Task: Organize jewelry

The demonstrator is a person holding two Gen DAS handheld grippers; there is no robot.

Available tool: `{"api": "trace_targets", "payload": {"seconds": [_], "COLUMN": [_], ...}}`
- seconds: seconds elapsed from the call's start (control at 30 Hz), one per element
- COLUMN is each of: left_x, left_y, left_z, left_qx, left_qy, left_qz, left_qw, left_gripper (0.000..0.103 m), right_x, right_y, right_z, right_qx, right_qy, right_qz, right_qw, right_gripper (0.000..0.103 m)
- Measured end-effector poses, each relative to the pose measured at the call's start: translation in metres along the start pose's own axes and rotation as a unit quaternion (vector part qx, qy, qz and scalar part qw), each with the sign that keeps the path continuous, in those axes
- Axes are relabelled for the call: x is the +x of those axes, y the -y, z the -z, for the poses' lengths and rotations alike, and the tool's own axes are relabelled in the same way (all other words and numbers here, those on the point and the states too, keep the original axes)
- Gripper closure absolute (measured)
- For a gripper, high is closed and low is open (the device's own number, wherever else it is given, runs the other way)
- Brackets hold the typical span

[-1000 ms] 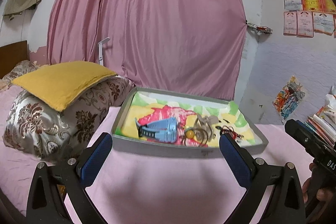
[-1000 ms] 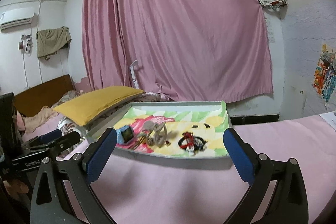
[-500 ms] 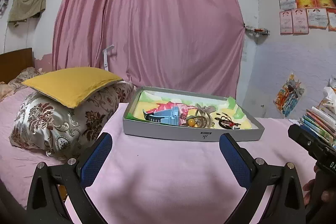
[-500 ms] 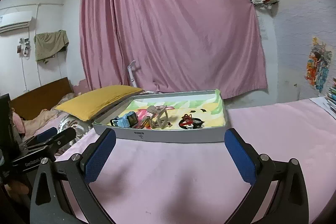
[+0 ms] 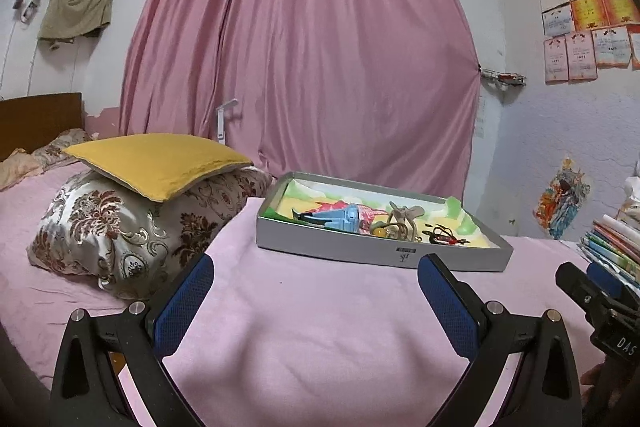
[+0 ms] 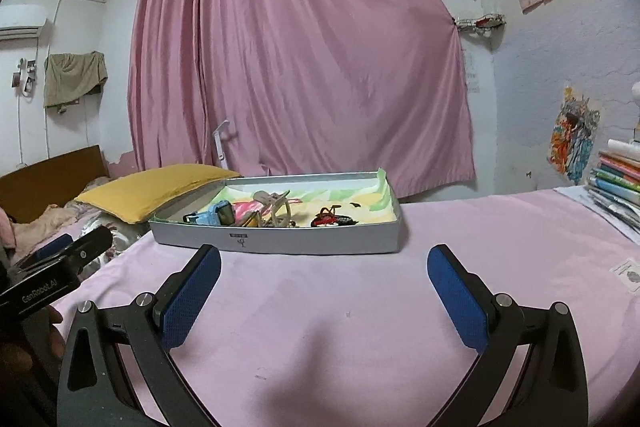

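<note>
On the pink bedspread (image 5: 304,311), grey tray (image 6: 280,241) sits ahead of both grippers, bare cloth between. Left gripper (image 5: 314,301) and right gripper (image 6: 324,287) jaws spread wide, empty. Jewelry (image 6: 276,215) heaped inside tray. Since earlier frame: tray farther off, more cloth showing in front.

Soft, even indoor light, sharp focus, strong fisheye bending with dark corners.

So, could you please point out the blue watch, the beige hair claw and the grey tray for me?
blue watch (image 5: 340,218), left wrist view, on its blue case.
beige hair claw (image 6: 275,205), right wrist view, on its upper prongs.
grey tray (image 6: 320,241), right wrist view, on its near outer wall.
</note>
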State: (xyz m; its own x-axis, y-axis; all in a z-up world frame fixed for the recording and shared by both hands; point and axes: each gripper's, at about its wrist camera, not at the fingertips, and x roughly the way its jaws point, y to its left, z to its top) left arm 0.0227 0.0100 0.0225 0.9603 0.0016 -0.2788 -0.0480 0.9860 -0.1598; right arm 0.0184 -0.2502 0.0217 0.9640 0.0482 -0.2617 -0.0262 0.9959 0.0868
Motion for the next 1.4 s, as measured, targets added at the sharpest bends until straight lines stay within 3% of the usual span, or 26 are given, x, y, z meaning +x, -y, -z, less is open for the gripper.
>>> {"api": "trace_targets", "payload": {"seconds": [1.4], "left_x": [0.0019], "left_y": [0.0019], "left_z": [0.0044], "left_qx": [0.004], "left_qy": [-0.01], "left_qz": [0.003], "left_qw": [0.9999], "left_gripper": [0.001], "right_x": [0.0049], "right_y": [-0.0023], "right_z": [0.0003], "right_qx": [0.018], "right_qy": [-0.013], "right_qz": [0.013], "right_qw": [1.0], "right_gripper": [0.002]}}
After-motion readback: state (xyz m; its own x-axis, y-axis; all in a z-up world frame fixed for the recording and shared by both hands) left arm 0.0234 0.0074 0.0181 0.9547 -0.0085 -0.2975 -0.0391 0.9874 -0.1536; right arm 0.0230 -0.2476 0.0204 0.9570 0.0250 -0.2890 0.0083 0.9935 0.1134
